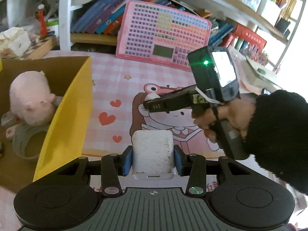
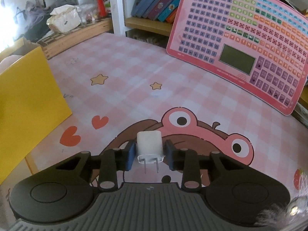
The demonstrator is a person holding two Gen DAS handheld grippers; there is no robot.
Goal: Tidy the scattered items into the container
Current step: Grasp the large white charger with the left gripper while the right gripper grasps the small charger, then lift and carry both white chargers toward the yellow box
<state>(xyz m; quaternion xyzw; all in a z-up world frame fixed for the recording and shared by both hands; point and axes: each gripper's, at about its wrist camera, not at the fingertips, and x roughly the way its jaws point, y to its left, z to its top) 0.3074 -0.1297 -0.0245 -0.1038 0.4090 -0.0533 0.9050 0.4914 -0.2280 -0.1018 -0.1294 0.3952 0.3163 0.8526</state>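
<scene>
At the far left I saw the yellow box [image 1: 63,115] standing open on the pink mat [image 1: 111,73], with a pink plush [image 1: 32,100] lying inside against its near wall and a tape roll [image 1: 25,144] just below the plush. Right of the box, my left gripper [image 1: 153,159] pointed steeply down over the mat, level across its two fingers, and was clamped on a white charger [image 1: 154,150]: both blue pads [image 1: 127,159] pressed flat on its sides, and its socket end faced back toward the camera. The charger hung beside the box's open corner, not over the inside. Further right, the left camera showed the person's hand [image 1: 221,115] wrapped around the other tool's grip, a black sleeve [image 1: 279,134] covering the wrist, the tool tilted down and reaching leftward across the cartoon print. From its own camera, my right gripper [image 2: 150,154] had a small white plug [image 2: 149,146] between its fingers, prongs toward the lens. The pads [image 2: 131,153] stood right at the plug's sides, but I could not tell whether they pressed on it or whether it was off the mat. Behind, at the right, a pink toy keyboard [image 2: 240,38] leaned against the bookshelf.
</scene>
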